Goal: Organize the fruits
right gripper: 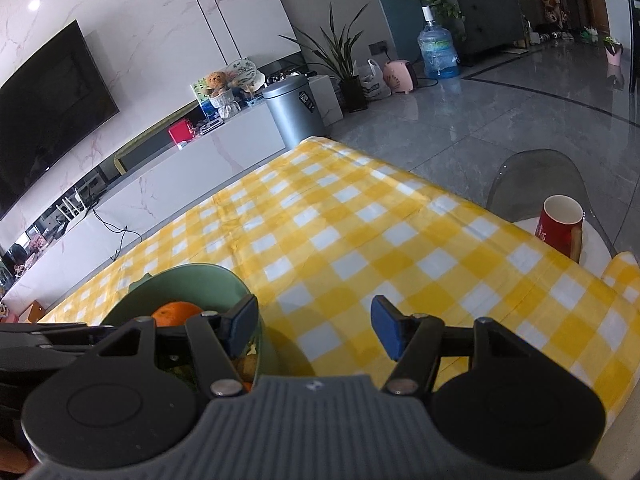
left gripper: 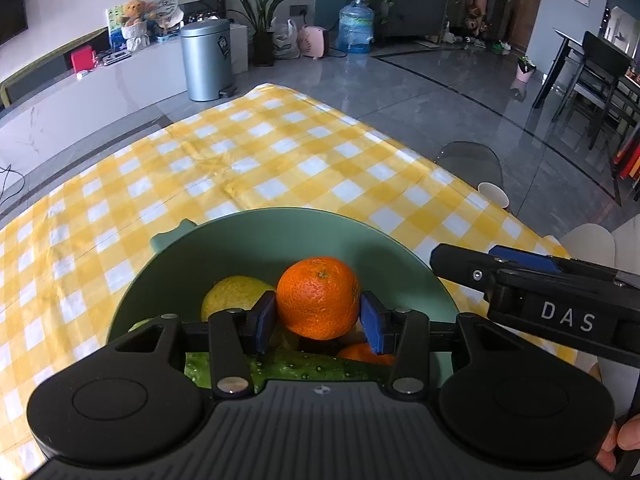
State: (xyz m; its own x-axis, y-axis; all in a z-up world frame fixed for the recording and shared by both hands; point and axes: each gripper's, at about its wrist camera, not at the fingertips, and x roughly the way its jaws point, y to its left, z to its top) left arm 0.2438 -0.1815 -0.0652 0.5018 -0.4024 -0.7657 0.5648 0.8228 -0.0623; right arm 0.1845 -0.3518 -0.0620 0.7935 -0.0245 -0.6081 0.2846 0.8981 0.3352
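Observation:
In the left wrist view my left gripper (left gripper: pixel 318 320) is shut on an orange (left gripper: pixel 318 298), one blue pad against each side, and holds it just above the fruit in a green bowl (left gripper: pixel 280 236). Under it lie a yellow-green fruit (left gripper: pixel 232 296), a wet green cucumber (left gripper: pixel 288 370) and another orange (left gripper: pixel 360 354). My right gripper (right gripper: pixel 314 322) stands open over the yellow checked cloth (right gripper: pixel 360 232) with nothing between its fingers. Its left finger overlaps the rim of the bowl (right gripper: pixel 188 280), where the held orange (right gripper: pixel 176 312) shows. The right gripper (left gripper: pixel 520 276) also reaches in from the right edge.
A red cup (right gripper: pixel 560 224) stands on a white surface past the table's right edge, beside a transparent chair (right gripper: pixel 536 176). The cloth beyond the bowl carries nothing. A grey bin (left gripper: pixel 204 60) and a water jug (left gripper: pixel 356 24) stand on the floor behind.

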